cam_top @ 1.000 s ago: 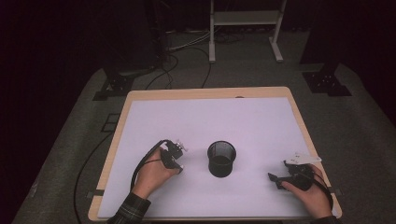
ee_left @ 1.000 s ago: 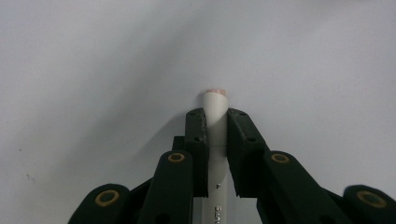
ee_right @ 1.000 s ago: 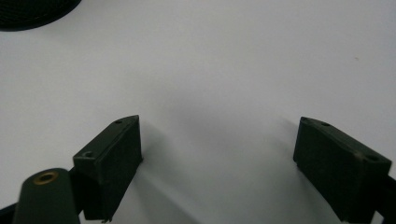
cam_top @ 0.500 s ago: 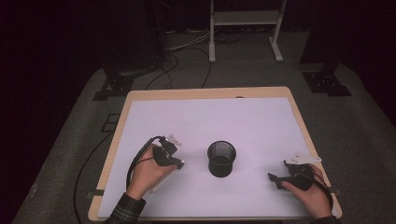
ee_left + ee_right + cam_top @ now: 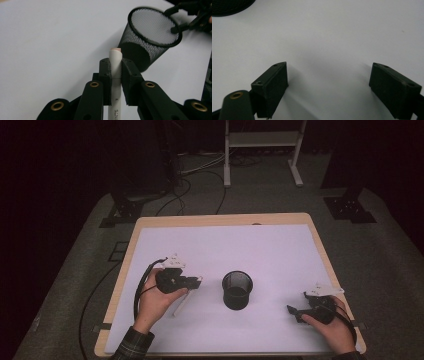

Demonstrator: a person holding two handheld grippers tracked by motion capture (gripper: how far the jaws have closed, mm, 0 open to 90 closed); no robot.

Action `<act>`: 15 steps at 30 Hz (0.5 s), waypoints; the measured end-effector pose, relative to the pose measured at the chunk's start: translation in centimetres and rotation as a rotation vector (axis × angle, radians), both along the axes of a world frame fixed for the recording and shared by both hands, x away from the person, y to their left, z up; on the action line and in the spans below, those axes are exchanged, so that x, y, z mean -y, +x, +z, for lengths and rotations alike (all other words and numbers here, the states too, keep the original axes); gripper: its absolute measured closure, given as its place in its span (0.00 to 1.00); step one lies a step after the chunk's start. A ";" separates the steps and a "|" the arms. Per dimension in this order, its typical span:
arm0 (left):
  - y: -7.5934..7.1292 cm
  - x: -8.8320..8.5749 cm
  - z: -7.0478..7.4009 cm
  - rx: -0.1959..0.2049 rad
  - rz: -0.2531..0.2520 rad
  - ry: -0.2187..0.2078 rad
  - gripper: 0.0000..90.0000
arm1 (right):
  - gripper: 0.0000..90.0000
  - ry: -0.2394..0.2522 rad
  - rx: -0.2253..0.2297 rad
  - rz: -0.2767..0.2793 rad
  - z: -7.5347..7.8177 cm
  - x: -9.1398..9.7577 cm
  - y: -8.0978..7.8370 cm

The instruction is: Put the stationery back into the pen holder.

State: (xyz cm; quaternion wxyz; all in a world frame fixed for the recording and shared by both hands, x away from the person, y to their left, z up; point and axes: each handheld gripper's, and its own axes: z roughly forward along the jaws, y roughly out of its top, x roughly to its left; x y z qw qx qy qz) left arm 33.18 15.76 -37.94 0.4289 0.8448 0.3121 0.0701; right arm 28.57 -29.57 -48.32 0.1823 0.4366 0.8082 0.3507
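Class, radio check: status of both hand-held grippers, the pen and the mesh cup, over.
Left hand-held gripper shut on white pen. Right hand-held gripper open, empty. Mesh cup upright on table, nothing between pen and cup.

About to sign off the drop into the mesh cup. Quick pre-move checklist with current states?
1. Left hand-held gripper shut on the white pen: ok.
2. Pen seated between both pads, tip sticking out past them: ok.
3. Mesh cup upright, mouth unobstructed: ok.
4. Pen over the cup mouth: not ok, it sits left of the cup in the high view.
5. Right hand-held gripper open, apart from the cup: ok.
6. Cup contents: cannot tell.
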 end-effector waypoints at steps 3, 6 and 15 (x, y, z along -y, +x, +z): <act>0.0 -0.1 0.5 0.028 0.004 -0.044 0.88 | 0.16 0.000 0.000 0.000 0.0 0.0 0.0; -0.1 -0.2 1.1 0.051 -0.007 -0.086 0.88 | 0.16 0.000 -0.001 -0.001 0.0 0.0 0.0; 0.4 0.0 2.6 0.120 -0.054 -0.211 0.88 | 0.16 0.000 0.000 0.000 0.0 0.0 0.0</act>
